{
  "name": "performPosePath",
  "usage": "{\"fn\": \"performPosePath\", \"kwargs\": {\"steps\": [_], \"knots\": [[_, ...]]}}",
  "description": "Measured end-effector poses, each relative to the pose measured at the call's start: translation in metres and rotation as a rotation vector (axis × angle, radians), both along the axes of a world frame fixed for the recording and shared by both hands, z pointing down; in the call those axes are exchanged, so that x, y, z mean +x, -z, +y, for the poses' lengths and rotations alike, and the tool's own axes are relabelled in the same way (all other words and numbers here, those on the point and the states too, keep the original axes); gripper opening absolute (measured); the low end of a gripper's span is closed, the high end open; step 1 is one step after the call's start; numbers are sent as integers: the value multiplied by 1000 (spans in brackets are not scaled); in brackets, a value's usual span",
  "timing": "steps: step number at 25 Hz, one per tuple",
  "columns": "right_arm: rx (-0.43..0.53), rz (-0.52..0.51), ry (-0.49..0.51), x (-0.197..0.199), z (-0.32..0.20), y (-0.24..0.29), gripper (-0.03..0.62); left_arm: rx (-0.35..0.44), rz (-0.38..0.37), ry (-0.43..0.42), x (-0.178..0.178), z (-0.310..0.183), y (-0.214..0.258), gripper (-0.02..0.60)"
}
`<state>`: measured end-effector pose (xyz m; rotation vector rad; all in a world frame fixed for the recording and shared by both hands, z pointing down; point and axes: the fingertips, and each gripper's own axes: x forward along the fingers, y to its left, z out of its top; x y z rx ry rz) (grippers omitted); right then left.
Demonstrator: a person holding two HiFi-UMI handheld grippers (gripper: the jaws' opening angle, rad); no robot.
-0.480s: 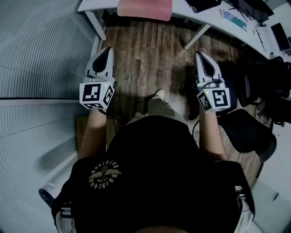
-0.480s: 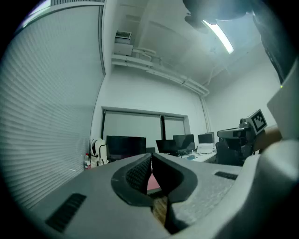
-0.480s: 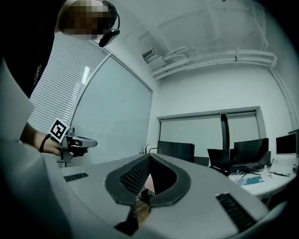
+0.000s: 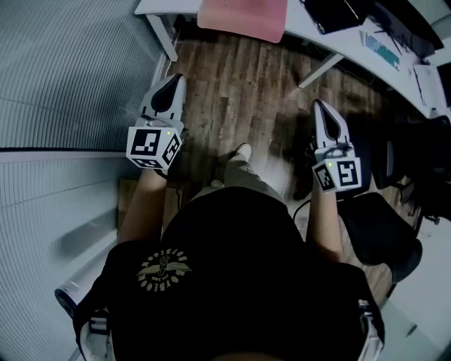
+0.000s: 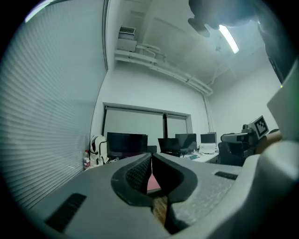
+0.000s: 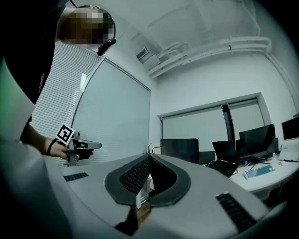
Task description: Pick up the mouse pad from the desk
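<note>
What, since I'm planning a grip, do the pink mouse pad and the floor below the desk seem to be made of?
Mouse pad: probably cloth-topped foam or rubber, since it is a flat, matte pink with no glare. Floor: wood or wood-look laminate, shown by brown planks with visible grain and seams and only a dull sheen.

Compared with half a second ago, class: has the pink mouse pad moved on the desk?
No. The mouse pad still lies at the desk's front edge, just right of the desk leg; only the view shifted.

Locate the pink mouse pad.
Head view, top centre: the pink mouse pad lies on the white desk, overhanging its near edge above the wooden floor.
</note>
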<state>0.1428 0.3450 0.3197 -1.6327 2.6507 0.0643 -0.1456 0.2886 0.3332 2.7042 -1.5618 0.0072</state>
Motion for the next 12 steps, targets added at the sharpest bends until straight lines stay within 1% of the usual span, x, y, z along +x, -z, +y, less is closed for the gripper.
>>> {"fn": "performPosePath", "kwargs": {"steps": [5,9,12], "knots": [[-12,23,1,11,-38,-14,-3,-27,-45,16,-1,-36,-14,12],[-32,48,-4,20,-71,-25,-3,-51,-45,29,-3,-67,-25,12],[-44,38,-1,24,-100,-26,-3,-70,-46,35,-3,-95,-34,12]]}}
